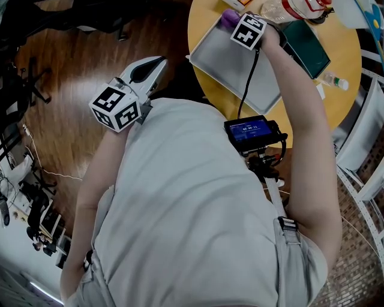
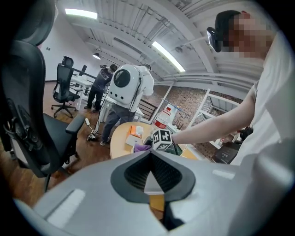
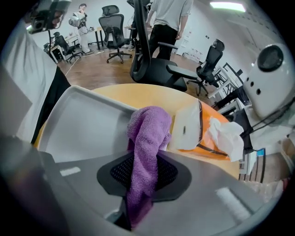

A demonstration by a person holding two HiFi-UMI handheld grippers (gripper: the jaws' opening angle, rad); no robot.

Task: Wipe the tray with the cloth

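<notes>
A grey tray (image 1: 235,69) lies on a round wooden table (image 1: 201,24). My right gripper (image 1: 233,21) is over the tray's far corner, shut on a purple cloth (image 1: 226,18). In the right gripper view the cloth (image 3: 146,138) runs up between the jaws and folds over above the tray (image 3: 87,124); whether it touches the tray I cannot tell. My left gripper (image 1: 153,65) hangs off the table over the wooden floor, left of the tray, shut and holding nothing. The left gripper view shows its closed tips (image 2: 150,154) pointing toward the table, the cloth (image 2: 142,148) and the right gripper's marker cube (image 2: 162,139).
An orange and white tissue box (image 3: 199,131) sits just beyond the tray. A dark green notebook (image 1: 306,47), a large bottle (image 1: 297,8) and a small bottle (image 1: 333,81) lie on the table's right side. A white rack (image 1: 363,144) stands at right. Office chairs (image 3: 154,64) and people stand behind.
</notes>
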